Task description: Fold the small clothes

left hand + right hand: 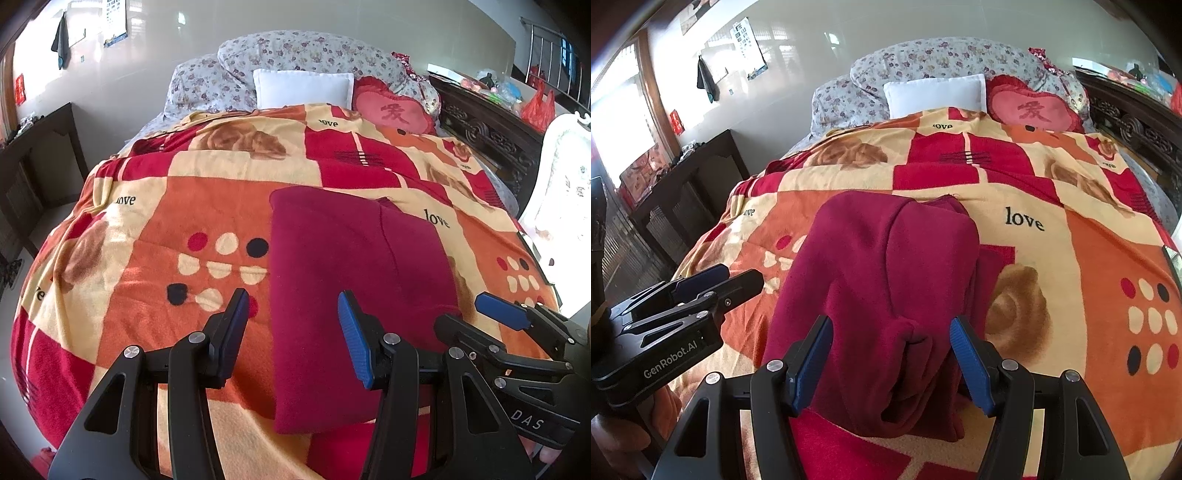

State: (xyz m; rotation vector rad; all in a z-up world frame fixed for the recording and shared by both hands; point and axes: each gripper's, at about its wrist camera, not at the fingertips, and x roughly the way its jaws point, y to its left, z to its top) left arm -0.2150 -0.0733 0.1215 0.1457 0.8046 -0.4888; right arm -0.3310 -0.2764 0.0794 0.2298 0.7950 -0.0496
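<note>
Nearest you in the left wrist view, your left gripper (293, 325) stands released, its blue pads parted with nothing pressed between them. The left long edge of the dark red garment (354, 295) runs up through that gap, so the left finger sits over bare blanket (147, 280) and the right finger over the cloth.

In the right wrist view, your right gripper (892, 350) is also released. Its pads straddle the near end of the dark red garment (882, 280), one on each side of a bunched fold at the lower centre of the frame, and neither pad presses on the cloth. Whether the fingertips touch it cannot be told.

The garment lies folded into a long strip on the blanket (1089, 258). Its long axis runs from the bottom centre of each frame up toward the middle, pointing away from you toward the pillows. A lengthwise fold line runs along the strip, and a small edge of cloth sticks out at its far end.

Beyond it, in the upper centre, lie a white pillow (303, 88) and a pink heart cushion (391, 112) to its right.
</note>
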